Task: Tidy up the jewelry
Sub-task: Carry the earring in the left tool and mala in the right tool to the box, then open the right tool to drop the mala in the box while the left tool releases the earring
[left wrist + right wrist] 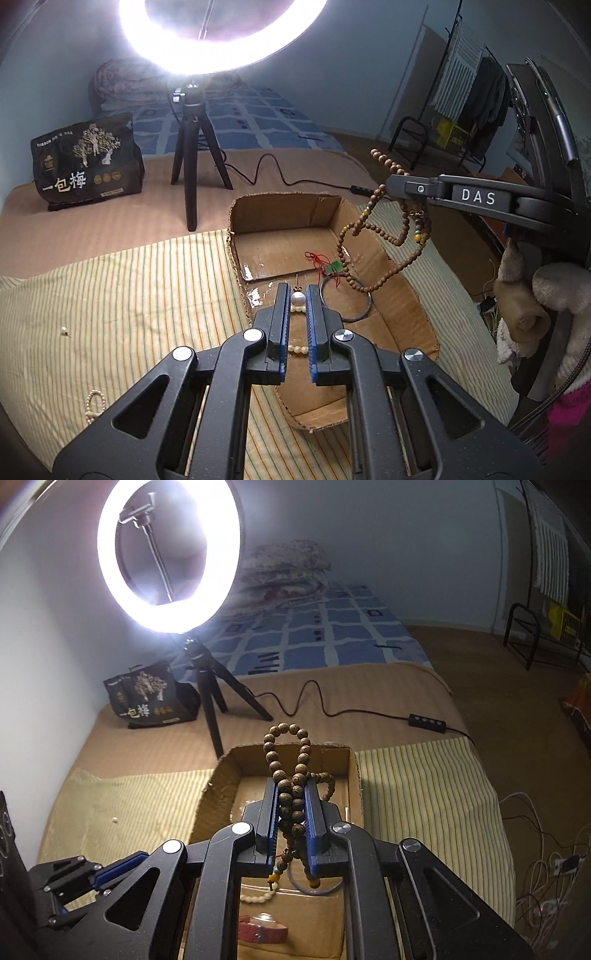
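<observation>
Step in hand: depositing. Right gripper (291, 794) clamped on wooden bead string (291, 775) above cardboard box (391, 325); left gripper (297, 295) pinching pearl earring (297, 298). Next: lower, release inside.

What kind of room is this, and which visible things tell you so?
Most likely a home bedroom. A bed with a blue patterned sheet and a folded quilt stands behind, and clothes hang on a rack at the right.
</observation>
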